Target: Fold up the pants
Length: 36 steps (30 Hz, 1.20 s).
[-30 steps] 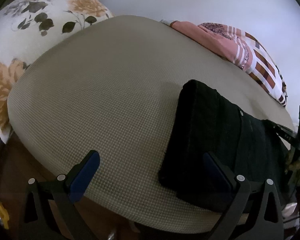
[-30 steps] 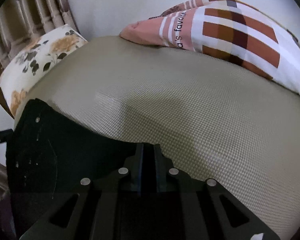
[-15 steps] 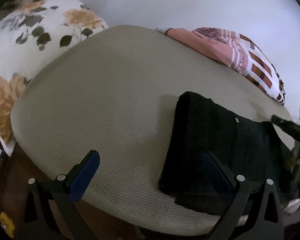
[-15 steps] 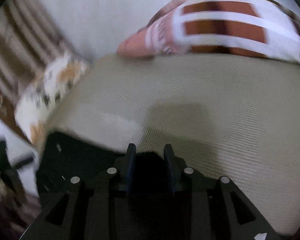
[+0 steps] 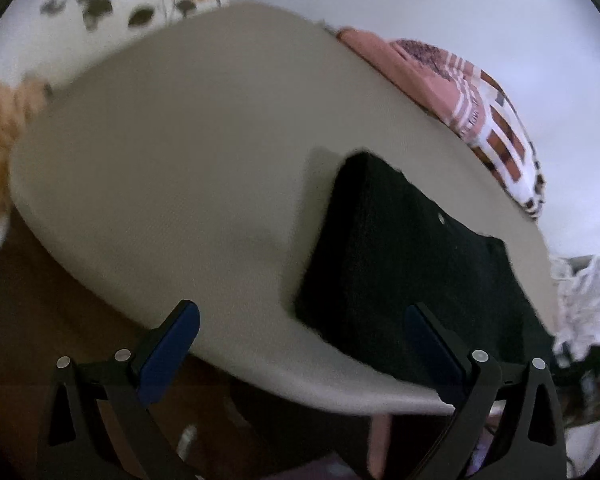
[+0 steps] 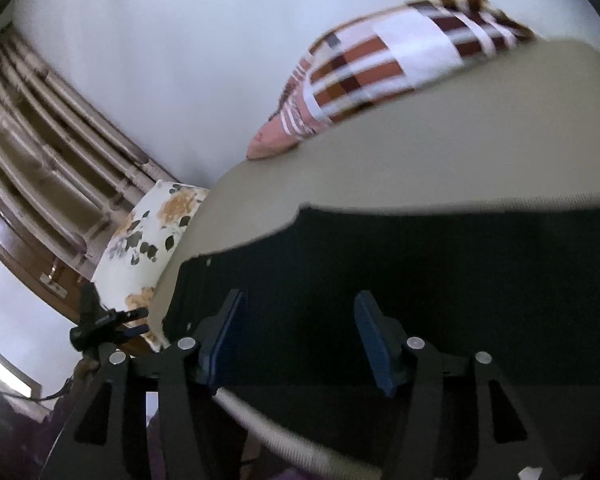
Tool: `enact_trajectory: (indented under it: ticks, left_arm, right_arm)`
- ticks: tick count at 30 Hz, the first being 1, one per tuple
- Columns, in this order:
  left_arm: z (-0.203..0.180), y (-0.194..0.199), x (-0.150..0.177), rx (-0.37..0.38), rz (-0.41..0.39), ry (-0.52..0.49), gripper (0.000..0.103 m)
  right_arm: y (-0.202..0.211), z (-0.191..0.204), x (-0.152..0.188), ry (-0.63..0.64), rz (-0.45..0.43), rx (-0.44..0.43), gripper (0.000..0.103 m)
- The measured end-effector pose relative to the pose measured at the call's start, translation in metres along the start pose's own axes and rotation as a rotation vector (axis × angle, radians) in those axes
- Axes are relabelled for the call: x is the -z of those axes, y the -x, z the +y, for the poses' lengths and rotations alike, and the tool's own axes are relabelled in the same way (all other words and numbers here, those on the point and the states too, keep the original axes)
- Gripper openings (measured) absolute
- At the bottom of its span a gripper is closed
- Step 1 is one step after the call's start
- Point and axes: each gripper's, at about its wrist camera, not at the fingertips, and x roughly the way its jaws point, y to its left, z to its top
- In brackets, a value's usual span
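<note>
Item: black pants (image 5: 412, 280), lying folded into a thick rectangular bundle on the beige mattress (image 5: 188, 160), at the lower right of the left wrist view and filling the lower middle of the right wrist view, near the mattress's front edge. Step in hand, as we judge it: the fold looks finished or nearly so, with both tools off the cloth. Left hand-held gripper (image 5: 296, 344): jaws spread wide, holding nothing, at the bottom of its frame before the mattress edge. Right hand-held gripper (image 6: 296, 332): jaws parted to a moderate gap, nothing between them, over the dark cloth (whether it touches we cannot tell). Next move, in our estimate: either a last smoothing press on the top layer or simply drawing away; any new grasp would have to catch all layers together. Condition: edges fairly square, left fold rounded and thick, one small pale button or rivet (image 5: 441, 219) showing on top. Also present: striped pillow (image 6: 380, 68), floral pillow (image 6: 152, 236).
</note>
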Motion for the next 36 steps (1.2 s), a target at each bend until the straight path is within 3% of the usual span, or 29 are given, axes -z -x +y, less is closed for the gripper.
enact_trajectory:
  ticks: [2, 4, 6, 9, 11, 12, 13, 17, 22, 27, 36]
  left_arm:
    - [-0.004, -0.007, 0.004, 0.022, 0.050, -0.011, 0.092]
    - [-0.009, -0.017, 0.008, 0.032, 0.113, -0.025, 0.068]
    - [-0.011, -0.027, 0.012, 0.071, 0.171, -0.002, 0.062]
    - [-0.011, -0.039, 0.012, 0.111, 0.208, 0.034, 0.061]
    - [-0.011, -0.039, 0.010, 0.154, 0.203, 0.063, 0.031]
    - [-0.015, -0.036, 0.009, 0.156, 0.195, 0.048, 0.021]
    - [-0.021, -0.031, 0.009, 0.145, 0.176, 0.022, 0.018]
    - [-0.048, -0.019, 0.000, 0.094, 0.103, -0.094, 0.016]
    - [-0.095, 0.006, -0.015, 0.051, -0.106, -0.343, 0.016]
    - [-0.045, -0.035, 0.003, 0.025, 0.042, -0.240, 0.016]
    - [-0.047, -0.037, 0.007, 0.013, 0.021, -0.278, 0.017]
  right_arm:
    - [0.006, -0.005, 0.016, -0.055, -0.002, -0.020, 0.055]
    - [0.005, -0.008, 0.024, -0.102, -0.005, -0.052, 0.055]
    - [0.002, -0.005, 0.027, -0.120, -0.006, -0.077, 0.055]
    - [-0.004, 0.007, 0.028, -0.097, 0.001, -0.091, 0.057]
    - [-0.007, 0.015, 0.028, -0.081, 0.012, -0.100, 0.057]
    - [-0.007, 0.017, 0.029, -0.075, 0.011, -0.103, 0.057]
    - [-0.007, 0.020, 0.029, -0.066, 0.011, -0.104, 0.057]
    - [-0.009, 0.024, 0.033, -0.071, 0.007, -0.117, 0.059]
    - [-0.018, 0.023, 0.040, -0.097, 0.024, -0.132, 0.059]
    - [-0.029, 0.029, 0.049, -0.073, 0.065, -0.126, 0.059]
    - [-0.037, 0.034, 0.055, -0.058, 0.094, -0.129, 0.060]
